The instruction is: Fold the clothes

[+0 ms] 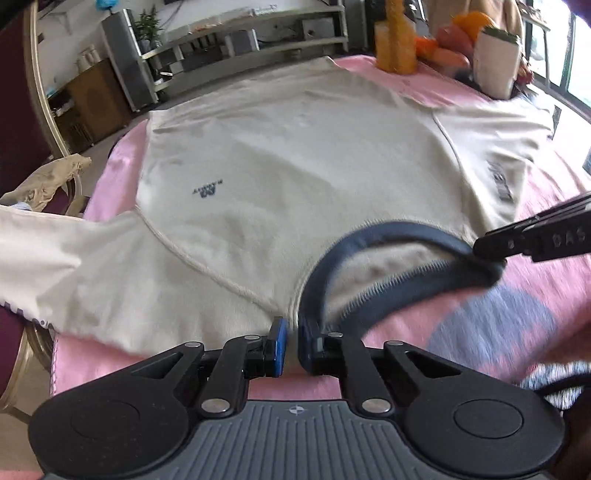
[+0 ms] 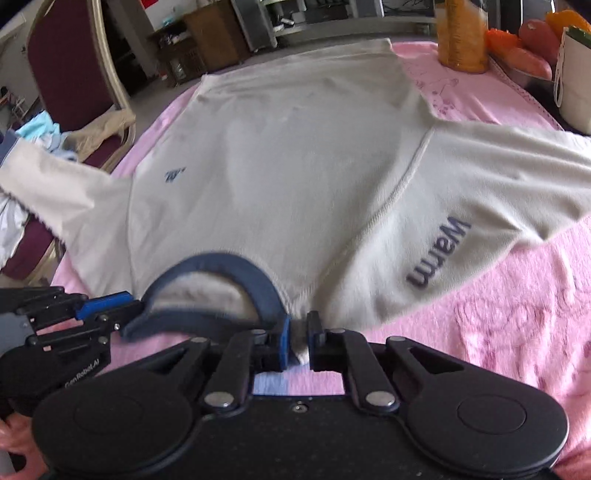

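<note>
- A cream sweater (image 1: 295, 155) was spread front-up on a pink cloth (image 1: 535, 206), its navy collar (image 1: 388, 232) nearest the cameras.
- The left gripper (image 1: 290, 341) was seen clenched on the fabric at the collar's left end; the right gripper (image 2: 298, 341) was clamped on the fabric at the collar's right end.
- Only in the right wrist view could the word "Warm" (image 2: 439, 251) on the sleeve be read, and a maroon chair (image 2: 66, 66) beyond the sweater's left sleeve be seen whole.
- A white pot (image 1: 496, 62) was shown complete only in the left wrist view, beyond the sweater's right sleeve.
- An orange bottle (image 2: 461, 37) and fruit (image 2: 535, 33) stood just past the sweater's hem.
- The left sleeve (image 1: 55, 258) overhung the cloth's edge; bare pink cloth lay open beside the right shoulder.
</note>
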The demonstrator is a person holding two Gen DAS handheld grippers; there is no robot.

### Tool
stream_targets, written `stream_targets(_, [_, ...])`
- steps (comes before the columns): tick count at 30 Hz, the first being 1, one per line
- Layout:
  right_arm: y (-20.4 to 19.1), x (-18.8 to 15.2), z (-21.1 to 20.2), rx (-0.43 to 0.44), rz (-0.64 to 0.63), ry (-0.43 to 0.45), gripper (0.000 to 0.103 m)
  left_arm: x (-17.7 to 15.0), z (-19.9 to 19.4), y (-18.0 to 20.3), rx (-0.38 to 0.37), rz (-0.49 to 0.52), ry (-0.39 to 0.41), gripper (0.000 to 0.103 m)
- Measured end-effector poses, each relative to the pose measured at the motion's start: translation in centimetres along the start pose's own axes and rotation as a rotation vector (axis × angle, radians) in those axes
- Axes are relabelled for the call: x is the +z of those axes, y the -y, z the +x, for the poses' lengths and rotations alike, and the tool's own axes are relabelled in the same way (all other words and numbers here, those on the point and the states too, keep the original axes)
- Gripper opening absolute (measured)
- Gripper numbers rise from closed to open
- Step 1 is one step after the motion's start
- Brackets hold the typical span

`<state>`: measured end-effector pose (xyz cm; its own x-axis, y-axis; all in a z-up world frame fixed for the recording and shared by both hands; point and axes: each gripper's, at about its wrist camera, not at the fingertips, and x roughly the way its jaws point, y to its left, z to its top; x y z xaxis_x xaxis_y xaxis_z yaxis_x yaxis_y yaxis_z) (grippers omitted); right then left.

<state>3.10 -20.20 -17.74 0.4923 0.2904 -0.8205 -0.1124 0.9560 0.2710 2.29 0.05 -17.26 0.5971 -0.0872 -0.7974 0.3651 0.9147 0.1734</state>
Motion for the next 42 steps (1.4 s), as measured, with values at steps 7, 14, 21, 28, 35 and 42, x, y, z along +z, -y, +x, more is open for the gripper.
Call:
stream_targets(7, [2.2,-0.5,-2.6,0.052,0.106,0.024,0.011,0.4,-1.4,-1.0,0.054,-0.037,0.019,0.026])
stream_targets(14, [5.8,3.6,-9.2,0.127,0.307,0.232,0.017,5.3,-5.3,-2.1,0.051,-0.162,0.104,0.026])
stream_targets(21, [12.0,9.8,-15.7,0.120,0.466,0.525,0.032,12.4,-7.3,1.2,-0.031,-0.146,0.170,0.033])
stream_targets(28, [23.1,10.6,-13.0,0.035,0.748,0.626,0.039,15.7,-3.8,7.8,-0.066,-0.066,0.099,0.034])
stream_targets(35, [34.1,8.8,-9.5,-0.158,0.991,0.590,0.039,17.1,1.7,12.0,-0.055,-0.032,-0.002,0.035])
stream_targets(42, [40.8,8.9,-6.3,-0.204,1.012,0.608,0.030,17.6,4.3,13.3,-0.037,-0.035,-0.024,0.037])
